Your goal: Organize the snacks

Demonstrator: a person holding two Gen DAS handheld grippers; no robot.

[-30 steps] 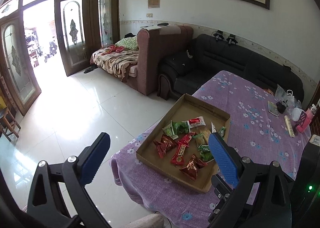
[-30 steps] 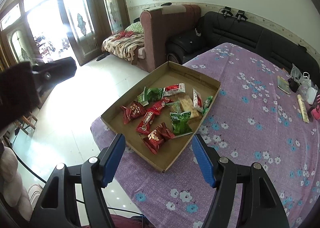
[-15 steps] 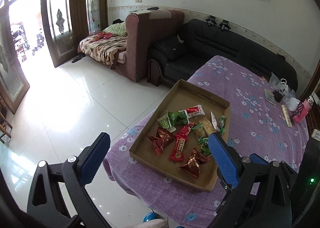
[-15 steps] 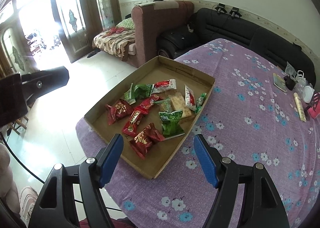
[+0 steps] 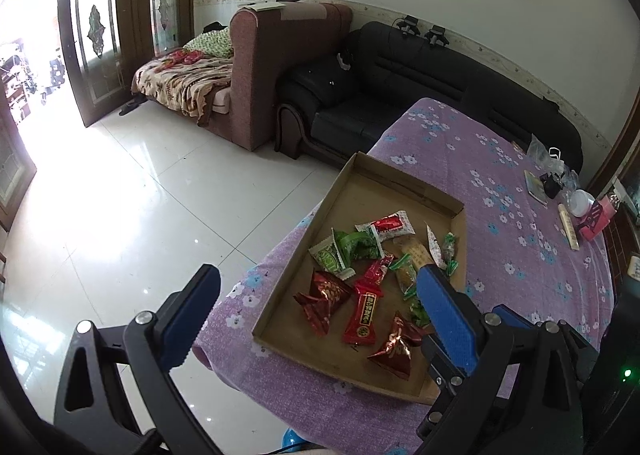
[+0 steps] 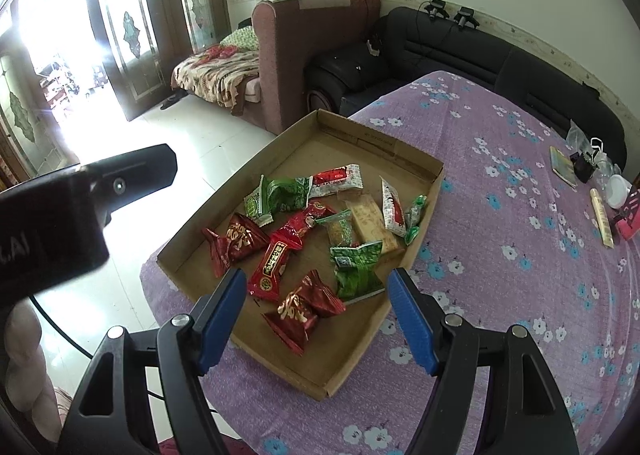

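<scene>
Snacks [image 6: 316, 239] lie jumbled, unsorted, inside the cardboard tray [image 6: 420, 175] on the bench ahead of both grippers' spread, empty jaws.

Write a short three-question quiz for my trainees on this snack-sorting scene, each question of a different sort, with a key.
1. True or false: the right gripper is shut on a snack.
2. Multiple choice: the snacks lie in A) a glass bowl, B) a cardboard tray, C) a plastic bag.
3. Fill in: the tray rests on a purple ____ printed with flowers.

Key
1. False. Both the right and the left gripper are open and hold nothing.
2. B. The red packets and green packets all lie inside it.
3. Tablecloth.
</scene>
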